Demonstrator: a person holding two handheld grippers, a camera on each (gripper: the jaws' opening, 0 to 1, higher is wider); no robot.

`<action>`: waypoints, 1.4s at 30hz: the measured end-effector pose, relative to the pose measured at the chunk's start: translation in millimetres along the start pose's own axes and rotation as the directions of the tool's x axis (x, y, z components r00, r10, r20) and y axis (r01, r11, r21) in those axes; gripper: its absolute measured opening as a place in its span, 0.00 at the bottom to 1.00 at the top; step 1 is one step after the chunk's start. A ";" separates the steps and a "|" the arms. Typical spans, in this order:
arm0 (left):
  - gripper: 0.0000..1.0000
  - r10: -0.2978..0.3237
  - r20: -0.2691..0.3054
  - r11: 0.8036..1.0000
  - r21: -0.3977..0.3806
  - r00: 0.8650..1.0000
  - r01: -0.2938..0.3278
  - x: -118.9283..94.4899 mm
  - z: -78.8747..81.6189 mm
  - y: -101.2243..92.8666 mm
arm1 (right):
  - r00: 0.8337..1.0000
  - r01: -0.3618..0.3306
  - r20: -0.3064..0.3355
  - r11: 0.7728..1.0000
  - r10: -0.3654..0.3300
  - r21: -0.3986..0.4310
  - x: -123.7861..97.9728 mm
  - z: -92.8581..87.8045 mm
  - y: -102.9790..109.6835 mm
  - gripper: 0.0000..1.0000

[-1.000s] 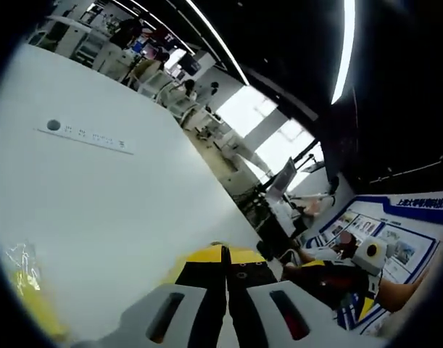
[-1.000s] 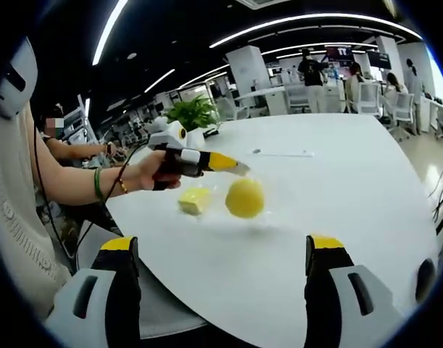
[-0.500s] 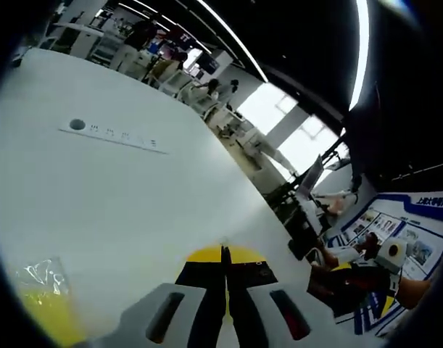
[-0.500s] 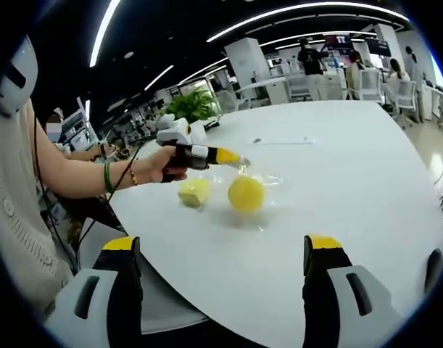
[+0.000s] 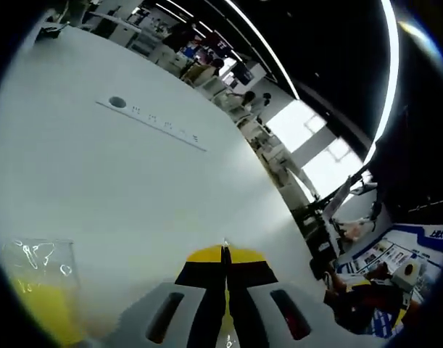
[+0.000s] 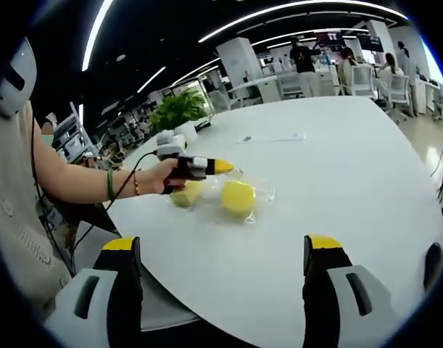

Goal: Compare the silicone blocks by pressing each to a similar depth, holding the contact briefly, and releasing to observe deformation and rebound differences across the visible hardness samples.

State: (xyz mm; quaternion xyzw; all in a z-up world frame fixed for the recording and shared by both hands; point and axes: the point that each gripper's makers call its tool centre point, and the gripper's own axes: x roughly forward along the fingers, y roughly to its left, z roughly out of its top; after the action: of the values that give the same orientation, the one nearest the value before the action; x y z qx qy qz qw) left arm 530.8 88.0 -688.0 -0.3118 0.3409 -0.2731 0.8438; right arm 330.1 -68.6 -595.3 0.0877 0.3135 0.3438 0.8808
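On the white table [image 6: 337, 167] a round yellow silicone block [image 6: 238, 197] lies in a clear bag. Left of it lies a smaller pale yellow block [image 6: 186, 193], partly hidden by a hand holding my left gripper [image 6: 227, 167]. That gripper is shut, its yellow tip just above and left of the round block. In the left gripper view the left gripper [image 5: 224, 251] has its jaws together, and a bagged yellow block [image 5: 43, 304] sits at the lower left. My right gripper [image 6: 223, 245] stands open well short of the blocks, nothing between its jaws.
A person's arm [image 6: 69, 181] reaches in from the left. A potted plant [image 6: 179, 110] stands at the table's far left edge. A thin labelled strip [image 5: 152, 119] lies farther out on the table. People and chairs [image 6: 355, 72] are beyond the far edge.
The left gripper has dropped lower and drawn back slightly, its hand now covering part of the small block. The bagged block has come further into the left gripper view.
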 end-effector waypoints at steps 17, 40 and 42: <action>0.00 0.182 -0.045 0.971 0.168 0.982 -0.172 4.0 -10.7 45.7 | 0.999 0.009 0.036 0.999 -0.008 -0.032 0.0 15.3 3.3 0.85; 0.31 0.180 0.114 0.779 0.591 0.977 -0.212 -123.0 -0.7 -9.4 | 0.991 0.039 0.132 0.988 -0.019 -0.149 -26.5 38.6 75.5 0.88; 0.33 0.165 0.126 0.766 0.608 0.978 -0.208 -139.1 1.1 -15.1 | 0.990 0.031 0.139 0.987 -0.009 -0.155 -24.2 35.6 86.8 0.87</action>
State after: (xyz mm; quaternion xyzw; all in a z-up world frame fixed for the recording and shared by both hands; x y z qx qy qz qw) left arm 441.8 172.1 -620.2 0.0080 0.2343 -0.2739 0.9327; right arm 290.4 -17.5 -523.2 0.0384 0.2249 0.3516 0.9079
